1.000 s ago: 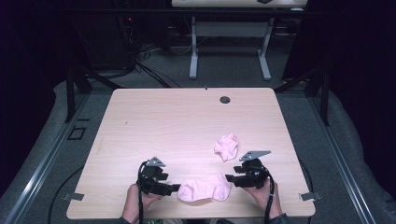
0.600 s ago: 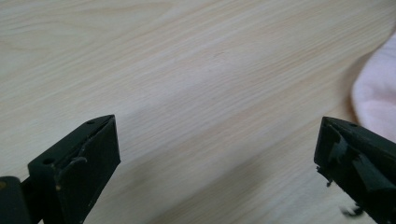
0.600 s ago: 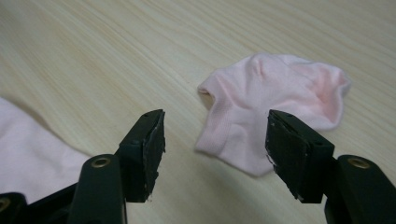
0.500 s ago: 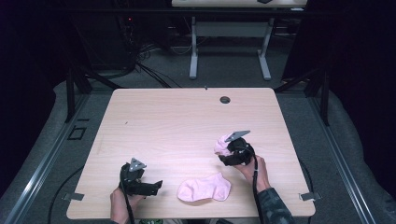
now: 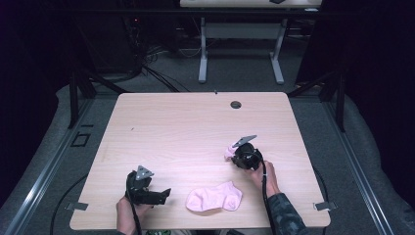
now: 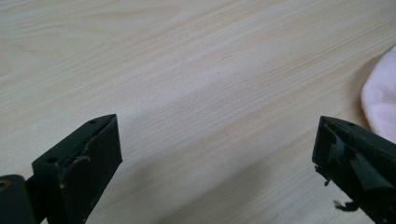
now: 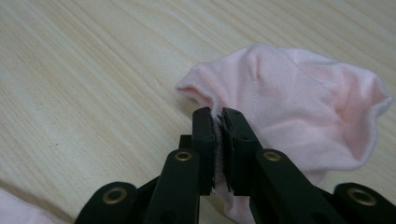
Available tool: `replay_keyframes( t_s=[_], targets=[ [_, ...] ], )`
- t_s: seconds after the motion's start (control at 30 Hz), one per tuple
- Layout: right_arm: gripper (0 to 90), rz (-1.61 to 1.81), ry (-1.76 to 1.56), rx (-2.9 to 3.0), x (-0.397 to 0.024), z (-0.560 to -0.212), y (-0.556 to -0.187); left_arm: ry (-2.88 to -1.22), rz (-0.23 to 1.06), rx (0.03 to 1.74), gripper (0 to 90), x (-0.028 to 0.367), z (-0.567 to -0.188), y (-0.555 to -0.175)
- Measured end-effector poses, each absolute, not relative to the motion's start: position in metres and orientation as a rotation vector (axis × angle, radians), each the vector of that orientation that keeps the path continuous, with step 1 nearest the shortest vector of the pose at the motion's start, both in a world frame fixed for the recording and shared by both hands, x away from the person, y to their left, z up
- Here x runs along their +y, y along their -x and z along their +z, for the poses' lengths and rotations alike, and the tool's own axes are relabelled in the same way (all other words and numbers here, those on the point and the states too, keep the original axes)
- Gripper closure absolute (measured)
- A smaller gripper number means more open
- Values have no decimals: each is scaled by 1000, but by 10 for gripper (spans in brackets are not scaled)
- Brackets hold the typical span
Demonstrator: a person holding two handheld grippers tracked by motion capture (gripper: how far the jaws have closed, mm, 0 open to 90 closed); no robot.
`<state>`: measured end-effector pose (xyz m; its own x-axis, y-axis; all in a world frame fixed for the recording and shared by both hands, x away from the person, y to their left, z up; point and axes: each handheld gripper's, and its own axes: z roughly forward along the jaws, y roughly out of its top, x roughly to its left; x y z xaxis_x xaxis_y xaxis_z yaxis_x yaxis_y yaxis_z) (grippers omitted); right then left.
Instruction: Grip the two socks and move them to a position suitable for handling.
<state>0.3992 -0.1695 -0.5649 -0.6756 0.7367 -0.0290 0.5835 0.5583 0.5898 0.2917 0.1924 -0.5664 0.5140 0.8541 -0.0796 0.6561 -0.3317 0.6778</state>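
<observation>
Looking down from the high view, a pale wood-grain bench with rounded corners stands on grey carpet, with a small dark round grommet near its far edge. A flat pink sock lies near the front edge, soft and foot-shaped. To its left the left claw rests low on the bench, held by a hand. Farther back on the right, the right claw sits at a second, bunched pink sock, with a patterned sleeve behind it. Beyond the bench, a dark room holds a white-legged table and loose cables on the floor.

From the left gripper view, the left claw is spread wide, its two matte black jaws well apart over bare laminate with fine straight grain. A rounded edge of the flat pink sock shows just beside the right-hand jaw.

From the right gripper view, the right claw is pressed together on a fold of the bunched pink sock, a fine knit crumpled into soft ridges. Brass rivets dot the black linkage. A corner of pink fabric shows at the lower left.
</observation>
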Motion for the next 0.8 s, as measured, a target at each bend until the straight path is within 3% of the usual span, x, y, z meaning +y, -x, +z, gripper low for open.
replay_keyframes(
  t_s=[0.13,0.47,0.8],
  targets=[
    [851,918,-1154,2515,-174,-559,-396,-2085,388,1222,28,191,-565,-293],
    [850,1218,-1197,2442,-180,-504,-375,-2065,372,1139,21,172,-554,-308],
    [849,1374,-1158,2407,-170,-477,-355,-2128,314,1014,141,124,-547,-334]
  ],
)
